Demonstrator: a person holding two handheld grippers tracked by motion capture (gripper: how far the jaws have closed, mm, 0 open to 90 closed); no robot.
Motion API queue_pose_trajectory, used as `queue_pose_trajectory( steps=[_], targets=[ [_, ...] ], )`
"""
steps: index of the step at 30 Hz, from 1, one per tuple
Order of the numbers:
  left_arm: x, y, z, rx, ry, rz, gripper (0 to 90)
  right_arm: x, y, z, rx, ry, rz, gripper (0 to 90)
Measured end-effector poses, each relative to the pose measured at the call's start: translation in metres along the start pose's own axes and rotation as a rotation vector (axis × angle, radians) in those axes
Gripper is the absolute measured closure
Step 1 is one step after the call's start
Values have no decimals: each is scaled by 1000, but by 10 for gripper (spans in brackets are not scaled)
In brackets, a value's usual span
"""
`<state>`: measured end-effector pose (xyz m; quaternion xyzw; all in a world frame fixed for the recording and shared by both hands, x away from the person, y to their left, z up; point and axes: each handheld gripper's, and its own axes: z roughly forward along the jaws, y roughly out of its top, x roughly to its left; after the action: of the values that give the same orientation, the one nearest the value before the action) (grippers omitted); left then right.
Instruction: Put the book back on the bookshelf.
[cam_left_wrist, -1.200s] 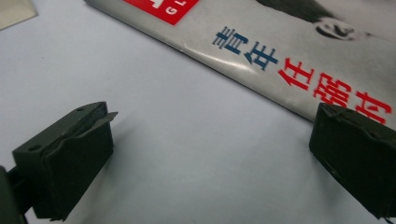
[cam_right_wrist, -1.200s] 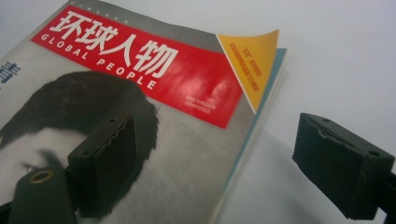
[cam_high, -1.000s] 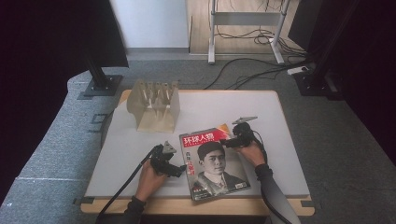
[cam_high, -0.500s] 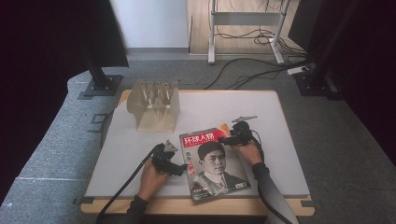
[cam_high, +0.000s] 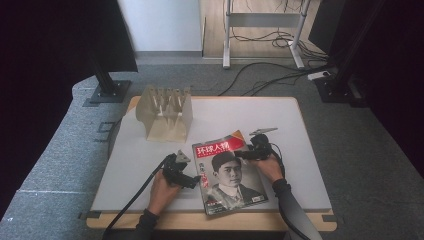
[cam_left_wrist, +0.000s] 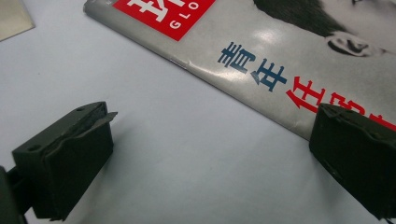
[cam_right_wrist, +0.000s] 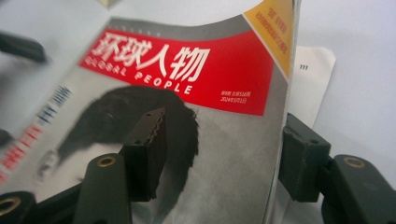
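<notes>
A magazine (cam_high: 227, 172) with a red title band and a portrait cover lies on the white table (cam_high: 280, 120), near its front edge. My left gripper (cam_high: 194, 181) is at the magazine's spine side with its jaws open. In the left gripper view (cam_left_wrist: 212, 116) one jaw rests over the magazine (cam_left_wrist: 280, 46) edge and the other stands on bare table. My right gripper (cam_high: 239, 155) is at the magazine's right edge. Its jaws (cam_right_wrist: 223, 120) have just been closing, with the slightly raised cover (cam_right_wrist: 210, 140) edge between them. A gap still shows, so the pads do not press.
A beige slotted rack (cam_high: 165, 112) stands at the table's back left. Black stand bases (cam_high: 107, 90) and cables (cam_high: 270, 80) lie on the grey floor behind the table. A white inner page (cam_right_wrist: 308, 70) pokes out beneath the cover.
The right gripper's jaws stand closer together around the cover's edge. The left hand and the magazine have kept their places.
</notes>
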<state>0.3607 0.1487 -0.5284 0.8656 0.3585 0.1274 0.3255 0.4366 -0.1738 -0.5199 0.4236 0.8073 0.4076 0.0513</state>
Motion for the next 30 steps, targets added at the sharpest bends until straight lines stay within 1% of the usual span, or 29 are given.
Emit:
queue_pose_trajectory(
  steps=[1,2,3,4,5,9,10,11,12,13,14,17,19,20,21,23,24,25,26,30],
  targets=[
    [0,0,0,0,0,0,0,2,2,0,14,-25,-23,433],
    [0,0,0,0,0,0,0,3,4,1,23,-37,-34,460],
    [0,0,0,0,0,0,0,2,6,1,26,-35,-36,483],
    [0,0,0,0,0,0,0,1,8,2,20,-32,-24,511],
    [0,0,0,0,0,0,0,1,9,3,19,-32,-23,541],
    [0,0,0,0,0,0,0,6,12,6,40,-91,-92,702],
    [0,0,0,0,0,0,0,8,13,4,42,-100,-104,755],
    [0,0,0,-1,-1,-1,0,14,15,0,34,-108,-135,825],
    [0,0,0,0,-1,0,0,14,15,0,34,-108,-135,825],
    [0,0,0,-1,0,0,0,23,18,-4,38,-126,-171,850],
    [0,0,0,-1,0,0,0,23,18,-4,38,-126,-171,850],
    [0,0,0,-1,-1,-1,0,38,24,-9,45,-166,-235,855],
    [0,0,0,-1,-1,-2,0,45,26,-12,41,-175,-269,856],
    [0,0,0,0,-2,0,0,47,27,-14,37,-177,-278,857],
    [1,0,0,2,-5,3,0,53,30,-18,24,-172,-305,857],
    [1,0,-1,4,-7,7,0,55,30,-20,21,-169,-312,857],
    [1,0,-1,5,-7,9,0,58,31,-22,14,-167,-320,857],
    [2,0,-2,4,-13,8,8,64,34,-28,2,-161,-340,858],
    [2,0,-2,7,-15,10,8,64,34,-28,2,-161,-340,858],
    [6,1,-7,11,-48,-12,36,74,38,-37,-24,-154,-386,859]
  ],
)
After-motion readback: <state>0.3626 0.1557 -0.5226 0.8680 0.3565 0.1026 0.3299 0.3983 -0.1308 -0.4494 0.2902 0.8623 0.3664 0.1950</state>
